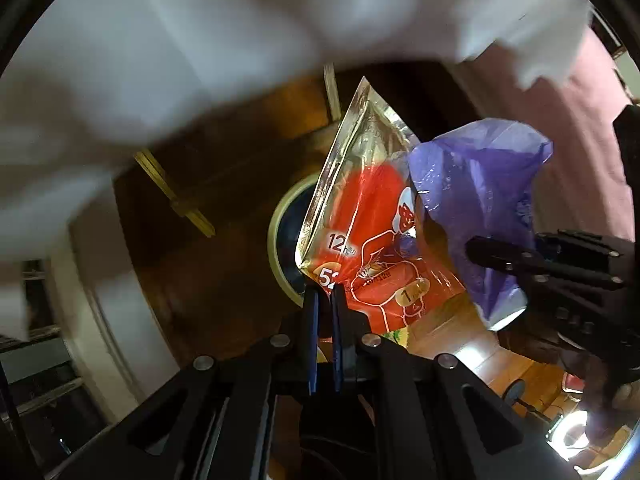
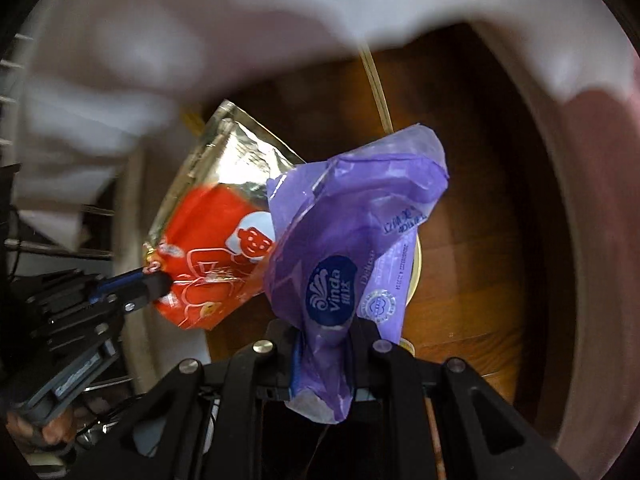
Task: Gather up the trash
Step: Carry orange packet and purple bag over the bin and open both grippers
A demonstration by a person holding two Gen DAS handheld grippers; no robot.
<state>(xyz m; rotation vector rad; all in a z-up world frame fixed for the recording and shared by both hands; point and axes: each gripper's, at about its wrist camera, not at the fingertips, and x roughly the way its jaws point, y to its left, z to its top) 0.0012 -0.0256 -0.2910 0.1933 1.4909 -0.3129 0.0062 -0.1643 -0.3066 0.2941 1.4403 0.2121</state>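
The left tongs (image 1: pixel 325 300) are pinched shut on the bottom corner of a red and silver foil snack wrapper (image 1: pixel 372 232), holding it up in the air. Just beside it, touching its edge, hangs a crumpled purple Vinda tissue wrapper (image 2: pixel 352 240), its lower end squeezed between the closed right tongs (image 2: pixel 326 336). Both pieces are held above a brown wooden floor (image 2: pixel 472 216), with blurred white fabric (image 1: pixel 200 40) filling the upper view.

I see dim, warm light, heavy motion blur on the white cloth (image 1: pixel 200 60) up top, floor (image 1: pixel 480 352) glare lower right, black fisheye corners.
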